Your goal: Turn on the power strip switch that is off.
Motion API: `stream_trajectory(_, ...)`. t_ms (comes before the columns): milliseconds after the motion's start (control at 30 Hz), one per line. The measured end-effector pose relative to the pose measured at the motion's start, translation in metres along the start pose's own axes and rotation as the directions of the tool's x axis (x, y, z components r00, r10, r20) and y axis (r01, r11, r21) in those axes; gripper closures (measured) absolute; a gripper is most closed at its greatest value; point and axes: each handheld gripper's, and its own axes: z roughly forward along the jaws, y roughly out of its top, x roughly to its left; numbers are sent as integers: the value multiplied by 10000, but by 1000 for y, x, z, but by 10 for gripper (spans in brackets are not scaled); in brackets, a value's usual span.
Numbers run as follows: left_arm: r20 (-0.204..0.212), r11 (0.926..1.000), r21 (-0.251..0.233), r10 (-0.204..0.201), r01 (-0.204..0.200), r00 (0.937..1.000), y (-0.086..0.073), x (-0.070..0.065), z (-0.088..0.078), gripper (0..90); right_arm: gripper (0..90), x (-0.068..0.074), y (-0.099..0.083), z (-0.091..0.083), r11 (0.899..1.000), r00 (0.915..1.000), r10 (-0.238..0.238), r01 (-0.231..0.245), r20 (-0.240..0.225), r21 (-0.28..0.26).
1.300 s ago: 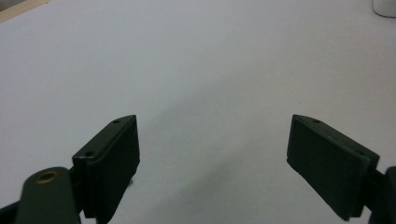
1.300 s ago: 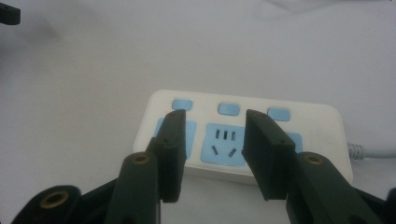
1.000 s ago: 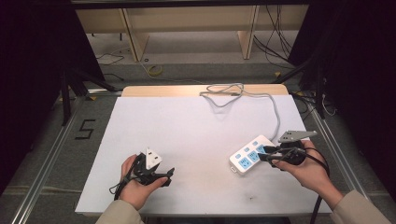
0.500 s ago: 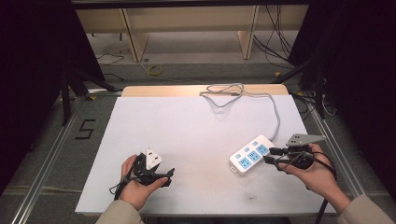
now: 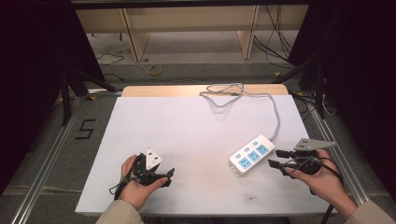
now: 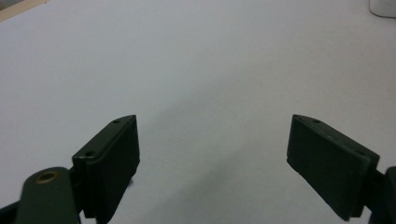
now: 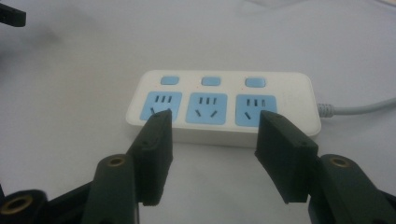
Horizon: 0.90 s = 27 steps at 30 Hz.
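Fingers (image 7: 212, 140) (right gripper) just opened beside power strip (image 7: 224, 105)

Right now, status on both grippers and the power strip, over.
Left gripper open, nothing between jaws. Right gripper open, jaws just been opening, backed off beside the power strip, not touching. Strip flat on the table, cable trailing away. Nothing in the way.

A white rectangular table top (image 5: 187, 140) stood over a grey carpeted floor (image 5: 42, 154), its far edge showing a strip of pale wood (image 5: 163, 90). A black numeral five (image 5: 85, 129) was marked on the floor at the left. Behind stood light wooden shelving (image 5: 187, 28), with loose cables (image 5: 275, 46) trailing beneath it. Black curtains (image 5: 32, 70) darkened both sides.
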Motion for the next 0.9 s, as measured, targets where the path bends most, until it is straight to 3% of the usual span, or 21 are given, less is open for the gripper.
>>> stream_trajectory(333, 13, 10000, -22, -14, 14, 10000, 0, -1, 0, 166, 410, -1, -14, -4, 9998, 9996, 180, -178, 204, -114)
stream_trajectory(900, 149, 9999, -127, -67, 69, 9999, 1, -4, 0, 160, 378, 0, -17, -7, 9989, 9989, 22, 0, 467, -468)
